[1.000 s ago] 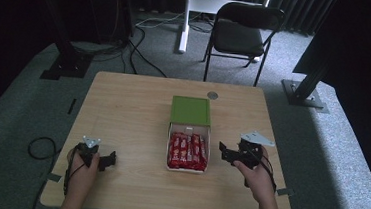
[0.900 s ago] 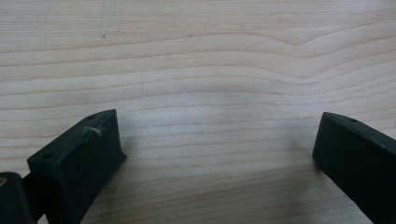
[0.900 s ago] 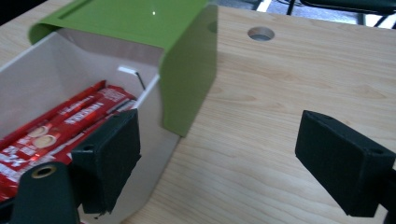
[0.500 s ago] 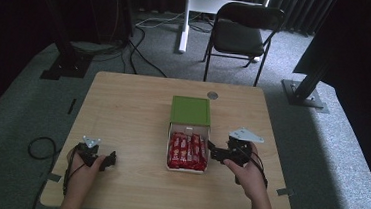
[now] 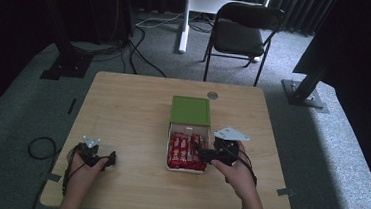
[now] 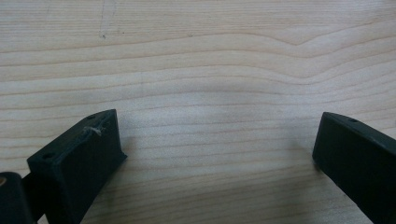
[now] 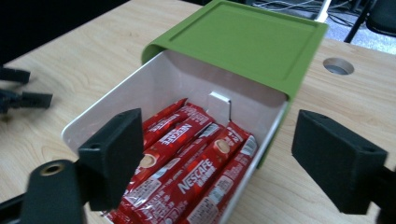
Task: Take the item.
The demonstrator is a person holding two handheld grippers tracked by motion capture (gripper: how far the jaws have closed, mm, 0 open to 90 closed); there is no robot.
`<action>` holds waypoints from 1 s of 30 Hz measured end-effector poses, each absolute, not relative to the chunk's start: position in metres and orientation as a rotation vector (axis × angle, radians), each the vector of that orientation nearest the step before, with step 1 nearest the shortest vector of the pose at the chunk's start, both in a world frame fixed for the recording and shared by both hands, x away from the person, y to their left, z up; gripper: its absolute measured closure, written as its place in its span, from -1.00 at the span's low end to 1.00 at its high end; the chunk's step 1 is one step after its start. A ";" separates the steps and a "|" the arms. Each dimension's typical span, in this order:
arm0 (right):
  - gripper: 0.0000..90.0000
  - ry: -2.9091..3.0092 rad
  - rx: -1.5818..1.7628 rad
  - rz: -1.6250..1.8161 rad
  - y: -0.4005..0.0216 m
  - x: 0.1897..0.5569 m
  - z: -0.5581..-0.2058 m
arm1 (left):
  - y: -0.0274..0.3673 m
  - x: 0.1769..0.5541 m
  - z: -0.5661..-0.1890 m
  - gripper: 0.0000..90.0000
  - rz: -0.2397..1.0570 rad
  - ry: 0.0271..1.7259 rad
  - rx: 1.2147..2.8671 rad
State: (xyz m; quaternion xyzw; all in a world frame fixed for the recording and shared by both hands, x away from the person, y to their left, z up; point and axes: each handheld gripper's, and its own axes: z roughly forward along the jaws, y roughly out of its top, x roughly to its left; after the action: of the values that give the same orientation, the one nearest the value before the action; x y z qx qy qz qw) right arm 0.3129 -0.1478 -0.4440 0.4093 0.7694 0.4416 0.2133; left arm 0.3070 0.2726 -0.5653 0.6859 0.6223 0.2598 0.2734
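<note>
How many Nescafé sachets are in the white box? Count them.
4 red Nescafé sachets at least, lying side by side lengthwise in the white box; the right tongs hide their near ends, so more may lie underneath.

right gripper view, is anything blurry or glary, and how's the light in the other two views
Right gripper view: the jaws at the bottom edge look soft, the red sachets are sharp enough to read, with mild sheen on the wrappers. High view: dim, dark surroundings, the table evenly lit, brighter floor at right. Left gripper view: even light on the wood, soft shadows beside the jaws, no glare.
</note>
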 end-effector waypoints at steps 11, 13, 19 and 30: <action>-0.44 2.212 1.073 1.209 -0.125 0.310 -0.451 | 0.273 0.307 -0.565 -0.96 0.699 1.674 1.846; -0.43 2.232 1.064 1.209 -0.119 0.308 -0.452 | 0.273 0.307 -0.565 -0.96 0.699 1.674 1.846; -0.31 2.256 1.064 1.197 -0.106 0.306 -0.461 | 0.272 0.307 -0.565 -0.96 0.699 1.674 1.843; -0.21 2.291 1.082 1.157 -0.092 0.300 -0.476 | 0.272 0.307 -0.565 -0.96 0.699 1.674 1.843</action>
State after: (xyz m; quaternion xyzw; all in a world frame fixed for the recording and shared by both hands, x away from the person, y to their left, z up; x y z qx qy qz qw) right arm 0.3004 -0.0924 -0.4760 0.3822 0.8096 0.4089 0.1770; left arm 0.3070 0.2724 -0.5653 0.6852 0.6227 0.2600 0.2742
